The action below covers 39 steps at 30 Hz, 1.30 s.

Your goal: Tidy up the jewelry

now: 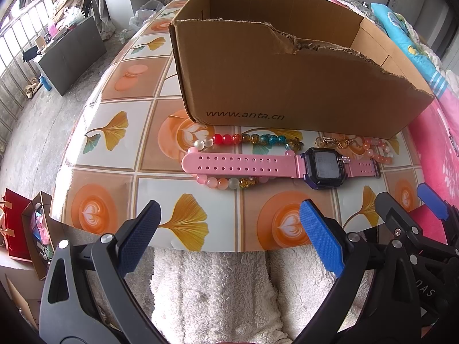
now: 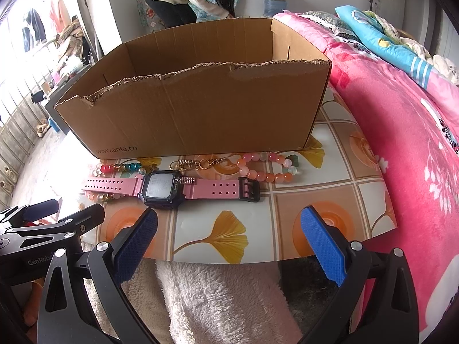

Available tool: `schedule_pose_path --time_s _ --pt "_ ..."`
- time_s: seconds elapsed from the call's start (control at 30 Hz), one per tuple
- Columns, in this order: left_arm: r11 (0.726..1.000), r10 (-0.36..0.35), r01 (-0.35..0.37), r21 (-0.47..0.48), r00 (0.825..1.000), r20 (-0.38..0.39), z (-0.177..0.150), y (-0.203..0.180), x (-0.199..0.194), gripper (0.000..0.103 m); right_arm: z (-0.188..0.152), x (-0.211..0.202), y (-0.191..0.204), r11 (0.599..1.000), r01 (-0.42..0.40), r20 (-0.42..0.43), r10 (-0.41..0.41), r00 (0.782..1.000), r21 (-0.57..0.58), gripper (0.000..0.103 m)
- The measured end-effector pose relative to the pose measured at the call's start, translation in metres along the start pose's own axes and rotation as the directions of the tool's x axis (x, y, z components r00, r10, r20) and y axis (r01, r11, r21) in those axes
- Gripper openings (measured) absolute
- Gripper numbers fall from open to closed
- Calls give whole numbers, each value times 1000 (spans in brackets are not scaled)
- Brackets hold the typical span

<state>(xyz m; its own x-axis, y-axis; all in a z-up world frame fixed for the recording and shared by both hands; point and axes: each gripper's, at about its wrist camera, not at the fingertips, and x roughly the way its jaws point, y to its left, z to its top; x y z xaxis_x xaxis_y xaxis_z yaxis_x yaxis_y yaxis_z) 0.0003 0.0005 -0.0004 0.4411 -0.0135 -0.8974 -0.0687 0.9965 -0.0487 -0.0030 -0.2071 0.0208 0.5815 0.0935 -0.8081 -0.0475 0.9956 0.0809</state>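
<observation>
- The worktop (image 1: 114, 154) wears a glossy cloth printed with ginkgo leaves and latte cups, beside a bed with a pink floral quilt (image 2: 416, 154)
- A torn-edged cardboard box (image 1: 287, 86) stands open on it, printed "www.anta.cn"
- Just in front of the box lie a pink-strapped watch (image 1: 287, 164), a multicoloured bead bracelet (image 1: 246, 139) partly under its strap, a peach bead bracelet (image 2: 264, 169) and a gold chain (image 2: 200, 163)
- The left hand-held gripper (image 1: 229, 240) hovers at the near edge, jaws wide apart, holding nothing
- The right hand-held gripper (image 2: 229, 243) is likewise spread and empty; "GenRobo" shows on the neighbouring body
</observation>
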Motion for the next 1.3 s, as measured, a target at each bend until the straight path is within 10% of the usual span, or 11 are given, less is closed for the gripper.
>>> schedule_pose_path --time_s 1.3 --pt "999 10 -11 36 1000 9 -3 -17 -2 94 -4 -3 -14 999 -8 31 7 999 40 98"
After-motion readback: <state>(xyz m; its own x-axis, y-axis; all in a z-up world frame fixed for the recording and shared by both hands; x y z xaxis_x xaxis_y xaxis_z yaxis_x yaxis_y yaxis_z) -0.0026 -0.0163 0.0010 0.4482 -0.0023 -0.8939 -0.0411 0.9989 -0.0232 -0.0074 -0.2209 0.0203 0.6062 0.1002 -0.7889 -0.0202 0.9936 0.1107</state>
